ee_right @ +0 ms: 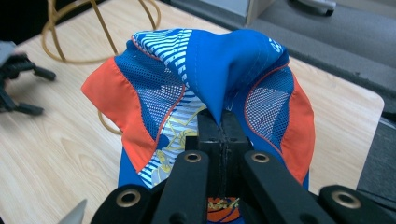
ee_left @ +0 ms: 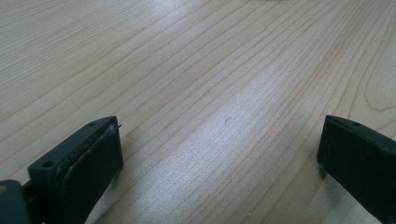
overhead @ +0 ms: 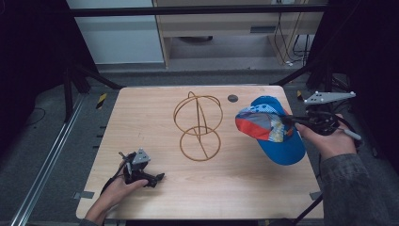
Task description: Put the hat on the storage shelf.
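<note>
1. High view: fabric of the blue cap [overhead: 277, 129] is pinched by the right gripper [overhead: 288, 118] at the table's right side, so that the crown is lifted and turned toward the wire stand [overhead: 198, 126] at the middle of the table [overhead: 226, 188]. The brim hangs lower, toward the near right; whether it touches the wood cannot be told. The cap is probably held by its crown so that it can be carried to the stand, from which it is kept apart for now. The left gripper [overhead: 157, 178] is rested low on the wood near the front left corner, well away from the cap, presumably parked so the stand is left unobstructed.

2. Left gripper view: the two jaws are seen spread wide, with nothing but bare wood grain between them; no grip is being made.

3. Right gripper view: the jaws are seen pressed together on a fold of blue fabric at the cap's top, from which the orange and mesh panels [ee_right: 154, 100] are draped. The stand is seen beyond, at upper left. A pinch on so little fabric is judged liable to slip if the cap is swung.
</note>
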`<state>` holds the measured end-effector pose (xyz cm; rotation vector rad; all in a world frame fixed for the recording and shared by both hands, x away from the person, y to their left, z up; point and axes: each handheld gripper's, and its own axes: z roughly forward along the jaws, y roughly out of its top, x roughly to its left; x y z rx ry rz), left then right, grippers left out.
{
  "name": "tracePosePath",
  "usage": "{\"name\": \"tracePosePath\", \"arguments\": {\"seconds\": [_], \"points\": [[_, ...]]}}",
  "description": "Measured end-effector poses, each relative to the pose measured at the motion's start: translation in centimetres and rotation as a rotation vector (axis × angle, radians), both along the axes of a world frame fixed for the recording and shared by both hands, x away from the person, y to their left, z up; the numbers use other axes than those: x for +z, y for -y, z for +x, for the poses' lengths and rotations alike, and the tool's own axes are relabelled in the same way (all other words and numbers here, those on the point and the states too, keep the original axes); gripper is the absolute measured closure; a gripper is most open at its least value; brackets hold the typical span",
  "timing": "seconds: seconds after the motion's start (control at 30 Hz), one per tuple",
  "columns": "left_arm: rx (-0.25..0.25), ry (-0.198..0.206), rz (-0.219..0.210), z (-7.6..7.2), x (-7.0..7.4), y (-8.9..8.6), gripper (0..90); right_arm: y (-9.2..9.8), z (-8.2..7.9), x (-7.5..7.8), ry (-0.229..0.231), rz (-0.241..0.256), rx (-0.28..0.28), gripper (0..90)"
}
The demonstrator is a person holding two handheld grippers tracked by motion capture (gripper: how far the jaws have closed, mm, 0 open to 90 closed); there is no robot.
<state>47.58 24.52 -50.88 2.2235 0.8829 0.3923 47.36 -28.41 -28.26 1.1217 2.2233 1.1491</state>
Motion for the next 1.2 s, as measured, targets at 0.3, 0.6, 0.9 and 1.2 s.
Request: {"name": "tracePosePath", "arguments": {"seconds": [0.3, 0.6, 0.9, 1.2], "points": [[0.002, 0.000, -0.004, 0.0, 0.0, 0.0, 0.0, -0.1, -0.4, 2.2, 0.051, 0.007, 0.004, 90.0], [0.002, 0.002, -0.002, 0.0, 0.0, 0.0, 0.0, -1.6, -0.5, 4.4, 0.100, 0.036, 0.032, 90.0], [0.001, 0.000, -0.001, 0.0, 0.0, 0.0, 0.0, -5.6, 0.8, 7.2, 0.142, 0.047, 0.105, 90.0], [0.001, -0.001, -0.002, 0.0, 0.0, 0.0, 0.0, -11.1, 3.6, 9.0, 0.152, 0.021, 0.185, 90.0]]}}
